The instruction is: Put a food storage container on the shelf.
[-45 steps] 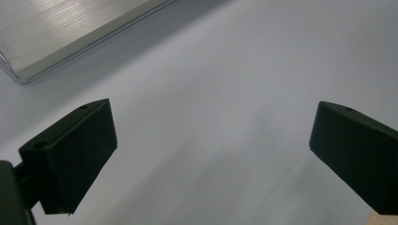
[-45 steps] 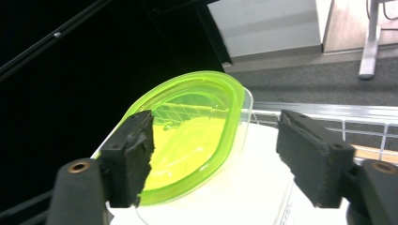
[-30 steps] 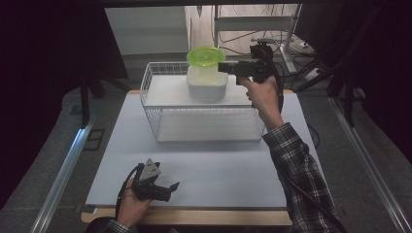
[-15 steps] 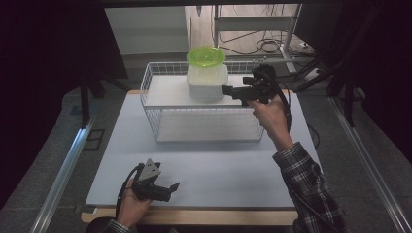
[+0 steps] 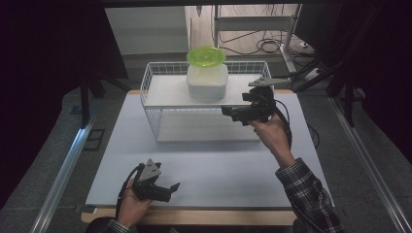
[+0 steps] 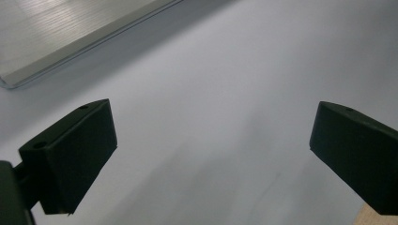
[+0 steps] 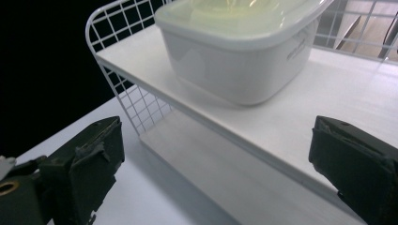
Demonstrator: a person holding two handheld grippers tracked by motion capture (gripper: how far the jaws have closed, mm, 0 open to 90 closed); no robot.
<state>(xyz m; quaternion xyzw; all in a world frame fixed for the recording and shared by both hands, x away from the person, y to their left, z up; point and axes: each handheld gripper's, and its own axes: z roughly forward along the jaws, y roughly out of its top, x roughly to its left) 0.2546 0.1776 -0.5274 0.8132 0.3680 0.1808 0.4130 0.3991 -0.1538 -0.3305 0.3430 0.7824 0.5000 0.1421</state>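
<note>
A white wire rack (image 5: 154,83) stands at the back of the white table top (image 5: 214,165). On its upper shelf sits a white lidded tub (image 5: 207,83) with a green bowl (image 5: 206,56) on top of it. My right gripper (image 5: 228,112) hovers at the rack's front right and points left, below the tub. Its jaws have just been opening and hold nothing. In the right gripper view the tub (image 7: 244,56) and the rack's corner (image 7: 123,29) lie beyond the open right gripper (image 7: 211,159). My left gripper (image 5: 173,189) rests open near the table's front edge, and in its own view the left gripper (image 6: 211,150) has only bare table between its jaws.
The rack's lower shelf (image 5: 209,127) is bare. A metal rail (image 5: 63,170) runs along the table's left side and another (image 5: 369,165) along the right. Cables and a stand (image 5: 257,34) are behind the rack.
My right gripper has come down from beside the green bowl to the rack's front right, toward the person. The left gripper has stayed where it was.
</note>
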